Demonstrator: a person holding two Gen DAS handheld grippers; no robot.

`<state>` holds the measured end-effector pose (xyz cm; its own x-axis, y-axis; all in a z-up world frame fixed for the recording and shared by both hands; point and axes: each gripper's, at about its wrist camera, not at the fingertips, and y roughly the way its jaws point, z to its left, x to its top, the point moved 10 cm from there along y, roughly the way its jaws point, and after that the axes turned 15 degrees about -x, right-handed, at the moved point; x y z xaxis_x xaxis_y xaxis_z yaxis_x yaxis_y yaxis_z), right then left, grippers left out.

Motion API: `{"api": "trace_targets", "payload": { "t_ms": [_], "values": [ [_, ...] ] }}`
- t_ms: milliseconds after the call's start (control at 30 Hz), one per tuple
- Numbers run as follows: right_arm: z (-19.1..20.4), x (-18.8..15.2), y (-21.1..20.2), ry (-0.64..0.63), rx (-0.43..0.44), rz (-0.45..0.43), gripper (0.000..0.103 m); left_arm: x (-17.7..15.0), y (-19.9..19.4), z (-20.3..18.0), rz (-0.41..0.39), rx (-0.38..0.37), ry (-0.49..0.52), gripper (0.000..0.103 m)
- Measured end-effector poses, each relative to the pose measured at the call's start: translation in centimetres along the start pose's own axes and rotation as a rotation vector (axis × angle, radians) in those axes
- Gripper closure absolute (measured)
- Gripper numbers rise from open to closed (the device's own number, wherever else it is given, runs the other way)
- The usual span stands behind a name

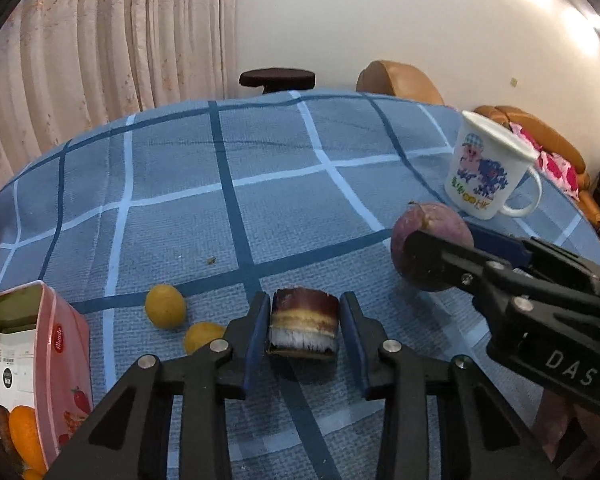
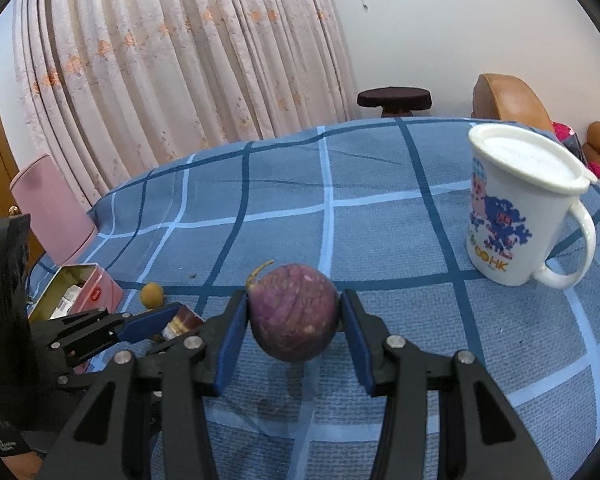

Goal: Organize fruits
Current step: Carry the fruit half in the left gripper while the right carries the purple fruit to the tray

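Left wrist view: both fruits gripped, ready for lifting

Left gripper (image 1: pixel 303 330) clamped on short purple sugarcane piece (image 1: pixel 303 326), right gripper (image 2: pixel 295 316) on round purple fruit (image 2: pixel 293 312); next, carrying to pink tin box (image 1: pixel 60 344)

Left claw (image 1: pixel 304 328) and right claw (image 2: pixel 294 312) side by side, angled down, jaws each narrowed around something

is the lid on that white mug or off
On. The white mug stands upright with a flat white lid covering its whole mouth.

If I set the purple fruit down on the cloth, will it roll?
Probably: the purple fruit looks round, with no flat base. Its smooth skin may slip between the right gripper pads, which touch only its sides. The cloth should slow a roll.
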<state>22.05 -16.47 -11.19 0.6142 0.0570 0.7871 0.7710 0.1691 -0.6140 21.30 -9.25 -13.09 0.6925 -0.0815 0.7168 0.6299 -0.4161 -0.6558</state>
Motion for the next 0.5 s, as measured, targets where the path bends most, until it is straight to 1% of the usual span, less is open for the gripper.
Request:
{"api": "trace_targets", "payload": {
  "t_ms": [167,233,367,500],
  "values": [
    [0.1,0.2,-0.4,-0.004,0.007,-0.017,0.053,0.1,-0.9,-0.3,-0.039,0.005,0.012,0.066],
    [0.1,0.2,-0.4,-0.003,0.007,-0.018,0.053,0.0,-1.1,-0.3,-0.043,0.000,0.016,0.066],
    [0.2,0.3,-0.6,-0.001,0.010,-0.031,0.053,0.0,-1.4,-0.4,-0.056,-0.010,0.007,0.066],
    [0.3,0.4,-1.2,-0.007,0.010,-0.057,0.053,0.1,-2.2,-0.1,-0.089,-0.019,-0.003,0.066]
  ]
}}
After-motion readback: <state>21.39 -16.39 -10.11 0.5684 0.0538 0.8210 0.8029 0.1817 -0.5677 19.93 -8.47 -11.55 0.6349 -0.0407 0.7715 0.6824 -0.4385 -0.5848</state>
